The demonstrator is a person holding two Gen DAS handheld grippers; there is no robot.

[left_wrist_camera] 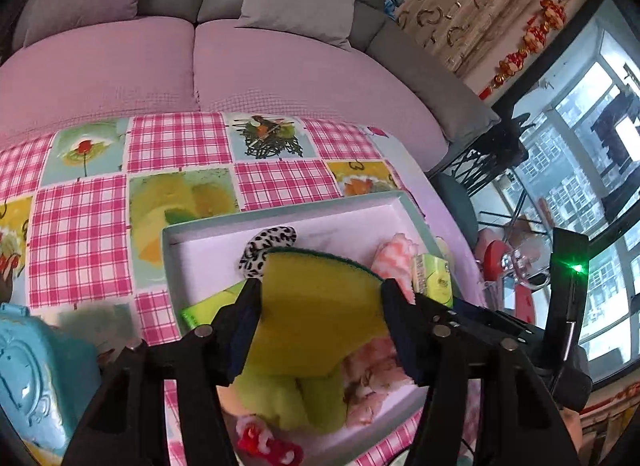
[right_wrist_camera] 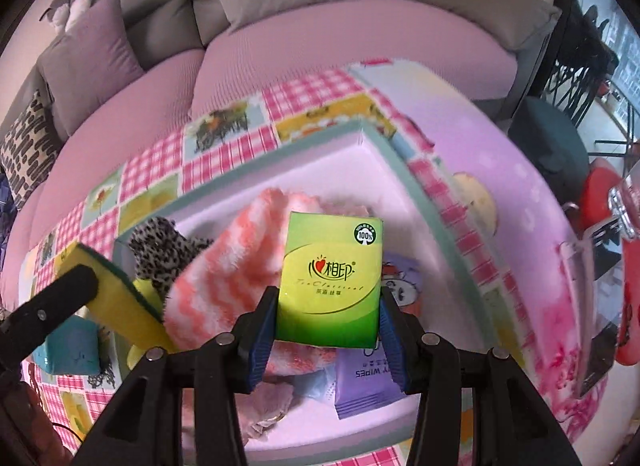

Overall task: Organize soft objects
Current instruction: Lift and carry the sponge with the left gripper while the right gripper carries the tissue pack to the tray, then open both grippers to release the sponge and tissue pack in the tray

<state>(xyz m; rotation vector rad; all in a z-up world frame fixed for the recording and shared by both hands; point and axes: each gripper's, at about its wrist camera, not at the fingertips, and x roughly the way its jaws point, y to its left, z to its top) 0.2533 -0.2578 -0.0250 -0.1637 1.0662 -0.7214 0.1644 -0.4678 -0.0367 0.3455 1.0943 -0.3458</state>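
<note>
Checkered tablecloth (left_wrist_camera: 80,225) under crowded tray (left_wrist_camera: 412,205); left gripper (left_wrist_camera: 320,306) pinches sponge (left_wrist_camera: 316,306), right gripper (right_wrist_camera: 328,318) pinches tissue pack (right_wrist_camera: 332,278), striped towel (right_wrist_camera: 228,278) alongside.

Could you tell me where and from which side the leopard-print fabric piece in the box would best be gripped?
The leopard-print fabric piece lies bunched in the box, hemmed in by the sponge on one side and the striped pink cloth on the other. I would probably come from above and pinch its raised, crumpled top, jaws closing across the hump, since its sides look crowded.

tissue pack (right_wrist_camera: 330,278) "100%", purple packet (right_wrist_camera: 366,386) "WIPES"
</note>
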